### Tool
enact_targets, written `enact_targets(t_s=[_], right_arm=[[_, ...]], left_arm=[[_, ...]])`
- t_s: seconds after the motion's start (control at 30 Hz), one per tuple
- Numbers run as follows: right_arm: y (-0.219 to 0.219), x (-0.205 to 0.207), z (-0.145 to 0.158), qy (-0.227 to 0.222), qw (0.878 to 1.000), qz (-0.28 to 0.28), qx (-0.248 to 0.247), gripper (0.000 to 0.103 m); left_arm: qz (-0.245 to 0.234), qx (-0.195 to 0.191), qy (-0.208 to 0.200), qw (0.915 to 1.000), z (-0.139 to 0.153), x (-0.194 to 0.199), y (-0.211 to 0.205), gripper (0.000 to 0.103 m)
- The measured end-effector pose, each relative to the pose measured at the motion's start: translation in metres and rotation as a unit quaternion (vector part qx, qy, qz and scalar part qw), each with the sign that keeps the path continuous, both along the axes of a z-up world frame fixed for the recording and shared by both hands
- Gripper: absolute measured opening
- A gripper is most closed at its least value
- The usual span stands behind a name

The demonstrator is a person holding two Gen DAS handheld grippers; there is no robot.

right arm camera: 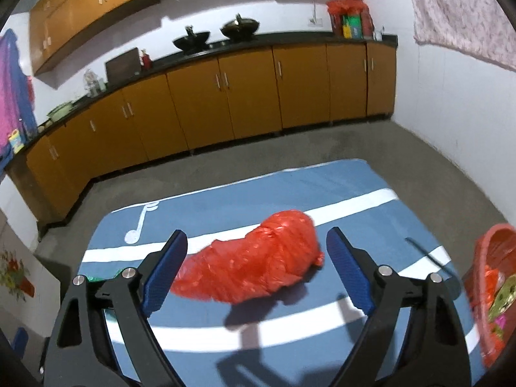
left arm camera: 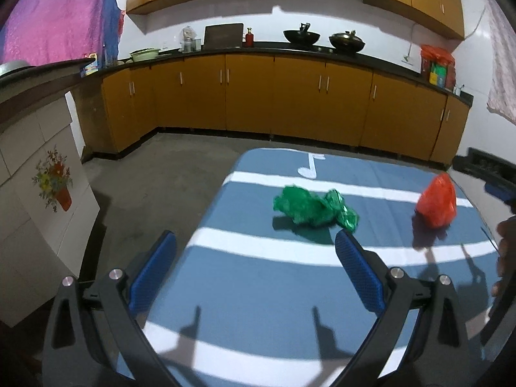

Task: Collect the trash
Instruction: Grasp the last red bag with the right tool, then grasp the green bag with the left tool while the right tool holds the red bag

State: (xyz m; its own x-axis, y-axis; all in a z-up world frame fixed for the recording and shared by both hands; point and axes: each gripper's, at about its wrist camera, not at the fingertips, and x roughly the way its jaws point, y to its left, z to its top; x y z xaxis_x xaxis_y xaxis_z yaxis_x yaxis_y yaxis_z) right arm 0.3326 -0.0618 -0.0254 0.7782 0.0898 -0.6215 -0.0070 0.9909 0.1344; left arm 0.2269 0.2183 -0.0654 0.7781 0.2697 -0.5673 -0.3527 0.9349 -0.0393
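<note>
Both bags uncollected on the blue mat [left arm camera: 290, 274]: green bag [left arm camera: 314, 208] mid-mat, red bag [right arm camera: 258, 261] between released right hand-held gripper [right arm camera: 257, 274], left hand-held gripper [left arm camera: 255, 272] released, red basket [right arm camera: 493, 277] off right edge.

The right gripper [right arm camera: 256, 248] stands wide apart over a crumpled red plastic bag [right arm camera: 258, 266] lying mid-way across the blue striped mat [right arm camera: 348, 187], a red basket [right arm camera: 493, 258] at the mat's right edge.

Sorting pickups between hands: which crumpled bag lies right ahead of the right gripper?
The red bag, lying between the open right gripper fingers; the green bag sits off nearer the left gripper.
</note>
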Motion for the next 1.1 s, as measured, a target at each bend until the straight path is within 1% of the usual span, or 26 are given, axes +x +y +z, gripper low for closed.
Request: enact_targets(t_s=[0.07, 0.1, 0.13, 0.2, 0.3, 0.33, 0.4, 0.5, 0.6, 0.67, 0.77, 0.8, 0.83, 0.9, 0.97, 1.03, 1.1], right_arm=[[0.008, 0.007, -0.009, 0.013, 1.000, -0.002, -0.015, 0.085], [0.011, 0.013, -0.017, 0.028, 0.999, -0.002, -0.027, 0.079], [0.012, 0.015, -0.021, 0.037, 0.999, 0.000, -0.030, 0.076], [0.011, 0.017, -0.035, 0.066, 0.997, 0.008, -0.040, 0.061], [0.003, 0.011, -0.048, 0.090, 0.995, 0.018, -0.048, 0.042], [0.000, 0.008, -0.050, 0.092, 0.994, 0.021, -0.050, 0.038], [-0.006, 0.000, -0.052, 0.091, 0.994, 0.028, -0.057, 0.025], [-0.015, -0.011, -0.051, 0.087, 0.993, 0.037, -0.064, 0.021], [-0.030, -0.024, -0.050, 0.082, 0.994, 0.041, -0.067, 0.021], [-0.037, -0.029, -0.051, 0.082, 0.994, 0.041, -0.065, 0.021], [-0.042, -0.033, -0.050, 0.083, 0.994, 0.042, -0.060, 0.021], [-0.043, -0.034, -0.050, 0.084, 0.994, 0.043, -0.059, 0.021], [-0.044, -0.036, -0.050, 0.084, 0.994, 0.045, -0.059, 0.021], [-0.045, -0.036, -0.050, 0.084, 0.994, 0.048, -0.058, 0.021], [-0.046, -0.037, -0.049, 0.084, 0.994, 0.050, -0.057, 0.021], [-0.047, -0.038, -0.049, 0.085, 0.993, 0.052, -0.056, 0.021], [-0.048, -0.037, -0.048, 0.086, 0.993, 0.053, -0.053, 0.021]], left_arm=[[0.001, 0.000, -0.001, 1.0000, 0.001, 0.007, 0.002, 0.097], [0.001, -0.001, -0.001, 1.0000, 0.001, 0.011, 0.002, 0.097], [0.001, -0.003, -0.001, 1.0000, 0.001, 0.016, 0.002, 0.097], [-0.003, -0.005, -0.004, 1.0000, 0.003, 0.025, 0.004, 0.097], [-0.012, 0.002, -0.006, 0.9999, 0.003, 0.039, 0.004, 0.097], [-0.016, 0.004, -0.005, 0.9998, 0.003, 0.042, 0.003, 0.097], [-0.031, 0.008, -0.003, 0.9995, 0.001, 0.053, 0.002, 0.097], [-0.056, 0.011, 0.008, 0.9983, -0.003, 0.070, -0.001, 0.097], [-0.078, 0.017, 0.024, 0.9965, -0.010, 0.091, -0.003, 0.097], [-0.088, 0.012, 0.037, 0.9954, -0.014, 0.103, -0.002, 0.096], [-0.104, -0.007, 0.059, 0.9928, -0.022, 0.121, -0.001, 0.095], [-0.109, -0.009, 0.067, 0.9917, -0.026, 0.126, -0.001, 0.090], [-0.115, -0.011, 0.079, 0.9901, -0.030, 0.132, -0.002, 0.081], [-0.129, -0.021, 0.096, 0.9868, -0.038, 0.139, -0.002, 0.073], [-0.137, -0.039, 0.094, 0.9853, -0.040, 0.141, 0.000, 0.067], [-0.146, -0.055, 0.095, 0.9832, -0.039, 0.144, 0.001, 0.059], [-0.157, -0.062, 0.098, 0.9809, -0.040, 0.144, 0.000, 0.057]])
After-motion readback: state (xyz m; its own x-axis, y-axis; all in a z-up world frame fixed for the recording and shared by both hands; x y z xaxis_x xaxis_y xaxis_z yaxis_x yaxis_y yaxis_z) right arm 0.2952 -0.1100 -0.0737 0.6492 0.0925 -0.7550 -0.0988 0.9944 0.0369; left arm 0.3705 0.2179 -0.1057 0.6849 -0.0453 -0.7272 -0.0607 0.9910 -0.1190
